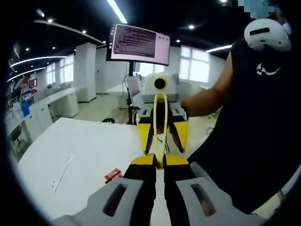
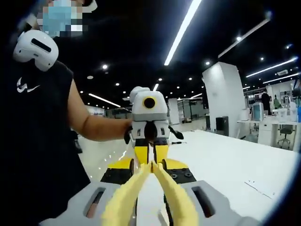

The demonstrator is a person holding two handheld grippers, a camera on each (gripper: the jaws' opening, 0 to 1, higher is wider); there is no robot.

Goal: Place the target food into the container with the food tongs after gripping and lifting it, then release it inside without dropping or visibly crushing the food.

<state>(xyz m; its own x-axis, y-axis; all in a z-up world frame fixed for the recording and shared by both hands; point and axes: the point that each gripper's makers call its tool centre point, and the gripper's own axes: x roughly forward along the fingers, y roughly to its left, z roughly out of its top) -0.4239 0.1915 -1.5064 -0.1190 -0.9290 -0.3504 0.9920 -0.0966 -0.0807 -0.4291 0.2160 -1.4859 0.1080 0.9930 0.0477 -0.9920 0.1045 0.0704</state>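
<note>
Yellow food tongs (image 1: 160,96) rise from between the jaws of my left gripper (image 1: 160,160), which is shut on their two arms and presses them together. Their rounded end reaches my right gripper (image 1: 162,134), which faces the left one at close range. In the right gripper view the tongs (image 2: 127,197) spread wide toward the camera and narrow to a point at the left gripper (image 2: 151,153). My right gripper (image 2: 148,165) is open, one jaw on each side of the tongs. Both grippers hang above the white table (image 1: 84,146).
A small red item (image 1: 113,175) lies on the table by the left jaw. The person (image 1: 254,117) in a black shirt stands at the table's edge (image 2: 37,141). A monitor (image 1: 138,44) hangs behind. The table (image 2: 225,160) stretches to the right.
</note>
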